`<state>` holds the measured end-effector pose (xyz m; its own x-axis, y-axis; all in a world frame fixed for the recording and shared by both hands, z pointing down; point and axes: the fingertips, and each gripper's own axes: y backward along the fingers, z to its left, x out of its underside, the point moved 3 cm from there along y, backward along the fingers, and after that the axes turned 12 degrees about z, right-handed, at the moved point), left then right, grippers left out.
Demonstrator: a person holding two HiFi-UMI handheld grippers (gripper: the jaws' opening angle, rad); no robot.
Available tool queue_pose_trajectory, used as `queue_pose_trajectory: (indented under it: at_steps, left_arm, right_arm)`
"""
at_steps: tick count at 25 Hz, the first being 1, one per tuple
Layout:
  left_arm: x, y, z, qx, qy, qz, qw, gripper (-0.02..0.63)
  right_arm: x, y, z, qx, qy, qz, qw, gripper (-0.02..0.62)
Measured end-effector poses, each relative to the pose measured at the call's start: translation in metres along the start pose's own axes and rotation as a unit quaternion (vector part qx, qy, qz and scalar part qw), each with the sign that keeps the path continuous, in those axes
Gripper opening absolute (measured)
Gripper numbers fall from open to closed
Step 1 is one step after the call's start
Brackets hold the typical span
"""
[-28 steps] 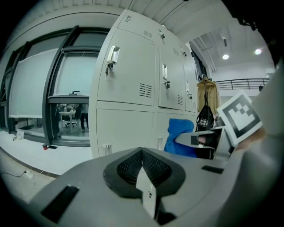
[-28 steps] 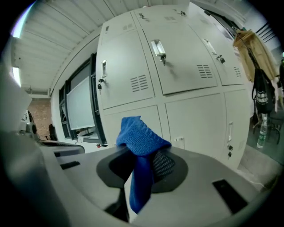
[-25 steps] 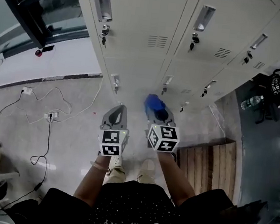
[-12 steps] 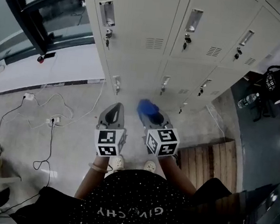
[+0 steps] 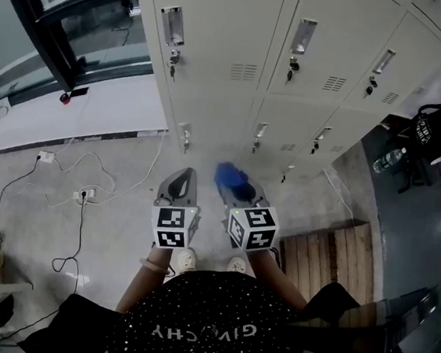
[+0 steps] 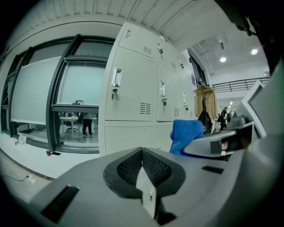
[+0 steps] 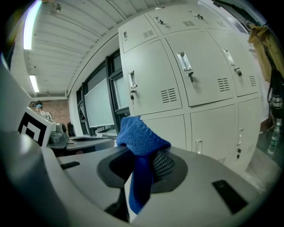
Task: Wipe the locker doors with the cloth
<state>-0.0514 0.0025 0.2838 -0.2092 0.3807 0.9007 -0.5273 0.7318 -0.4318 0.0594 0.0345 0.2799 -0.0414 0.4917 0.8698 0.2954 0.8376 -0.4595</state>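
Head view, lockers (image 5: 244,40): pale bank of doors in two rows, each with a recessed handle and a key lock, filling the top of the frame.
Head view, left gripper (image 5: 178,183): held out in front of the lockers, well apart from the doors, tips towards the lower row.
Head view, right gripper (image 5: 239,188): just beside the left gripper, on the same line before the lockers.
Head view, cloth (image 5: 231,176): blue, bunched at the right gripper's tip, short of the lower locker doors and not touching them.
Head view, cables (image 5: 85,188): white leads and a plug strip on the floor (image 5: 119,160), left of the lockers.
Head view, wooden pallet (image 5: 330,251): on the floor before the lockers' right end.
Head view, black bag (image 5: 435,133): right of the lockers, with a bottle (image 5: 386,161) near it.

Left gripper view, left gripper (image 6: 143,159): clenched, the two jaws meet with nothing between them.
Left gripper view, cloth (image 6: 186,133): blue bunch at right, at the other gripper's tip, in front of the lower locker row.
Left gripper view, window (image 6: 75,93): dark-framed glazing left of the lockers.

Right gripper view, right gripper (image 7: 142,164): grasping the cloth, jaws pressed onto it.
Right gripper view, cloth (image 7: 140,142): a folded wad stands above the jaws and a tail hangs below, lockers well behind it.
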Motion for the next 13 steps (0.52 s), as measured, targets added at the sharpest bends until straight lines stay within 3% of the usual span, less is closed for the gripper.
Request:
queue_pose_trajectory:
  at_steps: [13]
  left_arm:
    - [-0.0014, -0.0060, -0.0042, 0.011, 0.003, -0.003, 0.9999, 0.006]
  right_arm:
    - [-0.0025, 0.0016, 0.0011, 0.004, -0.006, 0.002, 1.000, 0.083]
